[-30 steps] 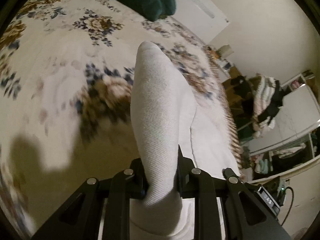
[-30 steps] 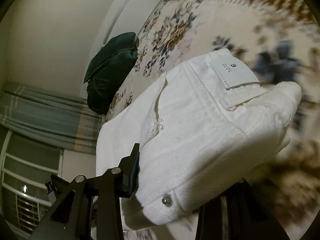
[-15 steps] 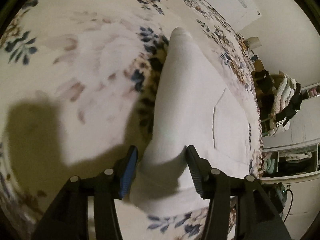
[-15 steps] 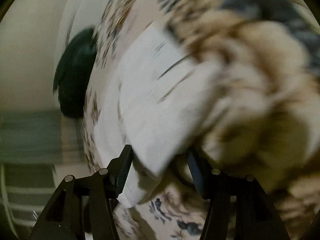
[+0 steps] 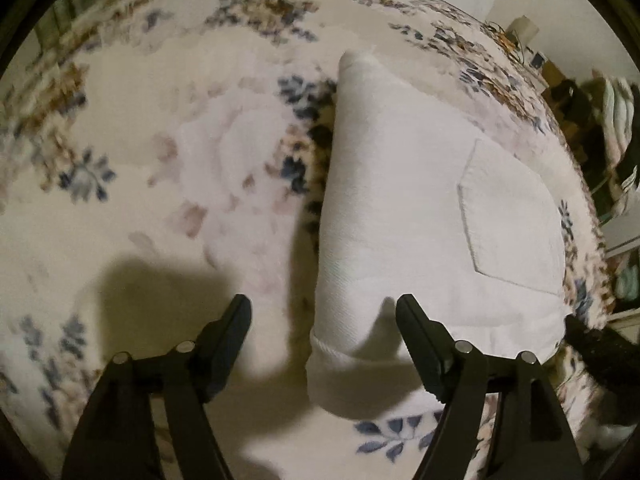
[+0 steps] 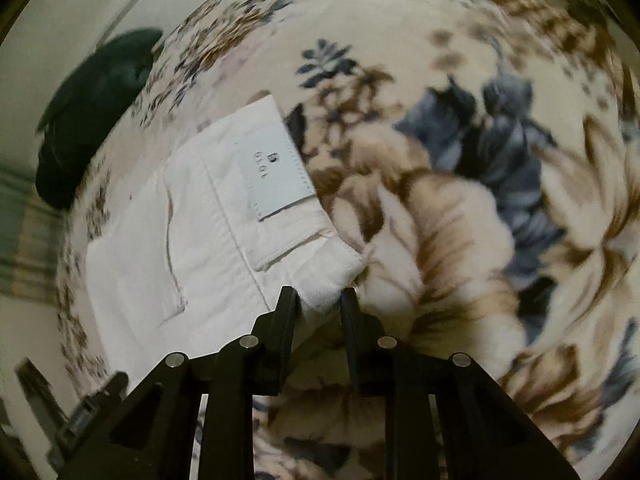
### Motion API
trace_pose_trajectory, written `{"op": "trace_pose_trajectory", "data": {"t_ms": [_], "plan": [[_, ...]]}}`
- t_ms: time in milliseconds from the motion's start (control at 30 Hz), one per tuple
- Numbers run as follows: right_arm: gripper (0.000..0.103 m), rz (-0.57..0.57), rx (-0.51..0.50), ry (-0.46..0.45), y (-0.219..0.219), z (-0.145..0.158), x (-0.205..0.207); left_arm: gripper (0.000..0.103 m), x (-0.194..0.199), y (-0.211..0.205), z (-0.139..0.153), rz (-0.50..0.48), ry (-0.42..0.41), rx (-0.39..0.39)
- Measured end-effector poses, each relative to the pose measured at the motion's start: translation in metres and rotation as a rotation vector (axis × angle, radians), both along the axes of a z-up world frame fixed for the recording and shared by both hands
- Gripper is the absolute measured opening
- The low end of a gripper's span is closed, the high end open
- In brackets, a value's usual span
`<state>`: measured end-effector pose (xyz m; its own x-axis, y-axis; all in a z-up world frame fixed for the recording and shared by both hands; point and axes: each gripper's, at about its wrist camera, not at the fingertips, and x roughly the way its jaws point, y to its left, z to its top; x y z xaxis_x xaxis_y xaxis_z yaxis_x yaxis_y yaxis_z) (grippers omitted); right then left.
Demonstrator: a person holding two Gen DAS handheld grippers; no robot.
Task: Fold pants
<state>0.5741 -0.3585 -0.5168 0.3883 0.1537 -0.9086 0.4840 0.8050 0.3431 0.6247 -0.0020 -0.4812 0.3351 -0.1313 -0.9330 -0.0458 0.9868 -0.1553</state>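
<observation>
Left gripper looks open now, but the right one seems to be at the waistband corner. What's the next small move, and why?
Probably open the right gripper and back off: the white pants lie folded flat on the floral blanket, the left gripper is open, and only that waistband corner sits between narrow jaws.

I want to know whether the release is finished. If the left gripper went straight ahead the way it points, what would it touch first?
Probably the folded white denim pants: the open left gripper has their hemmed edge lying between its fingers. Depth is unclear, so the cream floral plush blanket beneath could come first.
</observation>
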Motion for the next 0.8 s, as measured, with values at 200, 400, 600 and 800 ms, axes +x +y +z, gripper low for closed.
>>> {"op": "trace_pose_trajectory", "data": {"t_ms": [200,400,600,800], "plan": [[0.094,0.184,-0.305,-0.042,0.049,0.054,0.008,0.1,-0.012,-0.021,0.031,-0.007,-0.059,0.124],[0.1,0.266,-0.392,-0.082,0.081,0.084,-0.003,0.1,-0.027,-0.036,0.055,-0.028,-0.1,0.149],[0.102,0.267,-0.402,-0.122,0.092,0.123,-0.038,0.1,-0.058,-0.046,0.092,-0.042,-0.141,0.177],[0.102,0.259,-0.407,-0.158,0.09,0.188,-0.084,0.1,-0.104,-0.053,0.158,-0.029,-0.19,0.192]]}}
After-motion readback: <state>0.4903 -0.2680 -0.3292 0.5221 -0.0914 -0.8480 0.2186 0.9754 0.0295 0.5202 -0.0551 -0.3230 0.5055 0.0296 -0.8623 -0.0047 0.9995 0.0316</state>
